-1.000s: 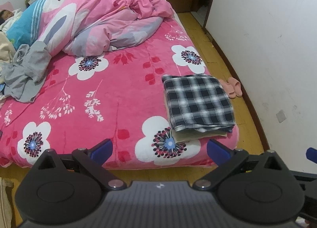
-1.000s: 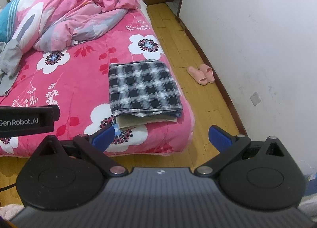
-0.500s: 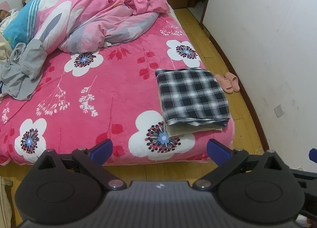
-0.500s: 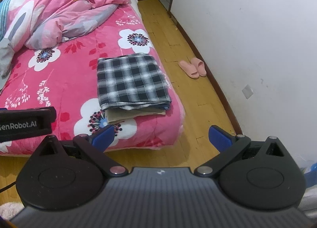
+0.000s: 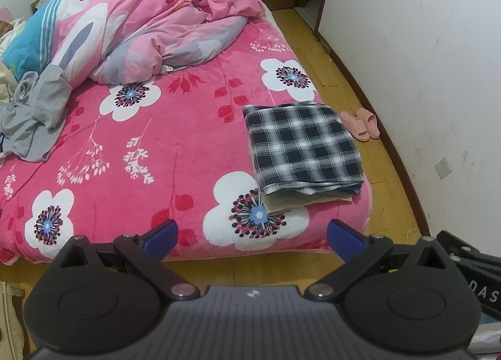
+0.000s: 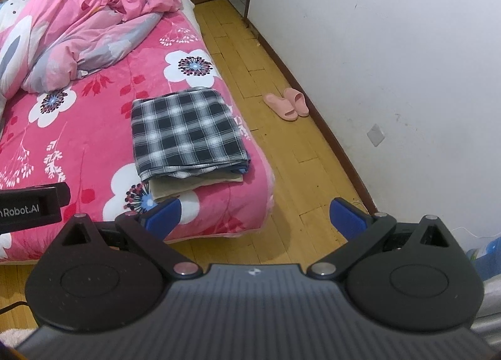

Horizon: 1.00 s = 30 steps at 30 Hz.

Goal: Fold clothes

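While both the left hand-held gripper (image 5: 252,236) and right hand-held gripper (image 6: 253,217) hang spread wide and empty, the folded checked shirt (image 5: 302,145) lies on a beige garment (image 6: 188,186) at the bed's (image 5: 175,147) near right corner.

Black hand-held gripper (image 5: 252,236), blue fingertips (image 5: 162,234), silver screws

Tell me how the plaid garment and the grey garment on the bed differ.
The plaid garment is folded into a flat rectangle; the grey garment lies crumpled in a heap. The plaid garment tops a stack, on a beige folded piece, at the bed's right corner; the grey garment sits at the left edge beside the quilt. Both rest on the pink flowered bedspread, untouched by either claw.
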Tool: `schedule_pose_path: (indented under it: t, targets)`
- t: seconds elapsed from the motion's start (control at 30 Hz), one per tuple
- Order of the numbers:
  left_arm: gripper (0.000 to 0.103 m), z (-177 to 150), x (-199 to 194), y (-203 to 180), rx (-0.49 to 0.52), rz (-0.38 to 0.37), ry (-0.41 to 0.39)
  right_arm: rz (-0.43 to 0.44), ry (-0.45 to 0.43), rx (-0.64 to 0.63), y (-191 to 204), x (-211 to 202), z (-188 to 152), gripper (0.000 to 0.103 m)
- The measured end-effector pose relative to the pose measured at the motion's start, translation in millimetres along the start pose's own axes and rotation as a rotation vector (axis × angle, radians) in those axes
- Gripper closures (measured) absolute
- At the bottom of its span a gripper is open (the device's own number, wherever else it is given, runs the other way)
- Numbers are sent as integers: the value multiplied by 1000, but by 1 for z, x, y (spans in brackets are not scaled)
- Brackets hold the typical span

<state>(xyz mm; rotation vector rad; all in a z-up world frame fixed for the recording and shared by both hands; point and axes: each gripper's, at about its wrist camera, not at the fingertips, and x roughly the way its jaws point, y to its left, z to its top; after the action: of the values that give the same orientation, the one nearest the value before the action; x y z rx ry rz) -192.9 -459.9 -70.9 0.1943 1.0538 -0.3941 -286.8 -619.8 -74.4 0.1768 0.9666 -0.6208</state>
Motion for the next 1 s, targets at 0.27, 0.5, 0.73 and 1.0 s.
schedule_pose_path:
  t: [0.27, 0.5, 0.73, 1.0]
  targets:
    - [1, -4, 4, -1, 15, 5, 23, -4, 8, -4, 0, 1, -1, 2]
    - [1, -6, 4, 0, 13, 10, 28, -8, 24, -9, 1, 3, -4, 2]
    - [1, -6, 4, 4, 12, 7, 29, -8, 23, -29, 6, 2, -4, 2]
    - [1, -5, 5, 6, 2, 8, 32, -11, 23, -41, 9, 2, -2, 2]
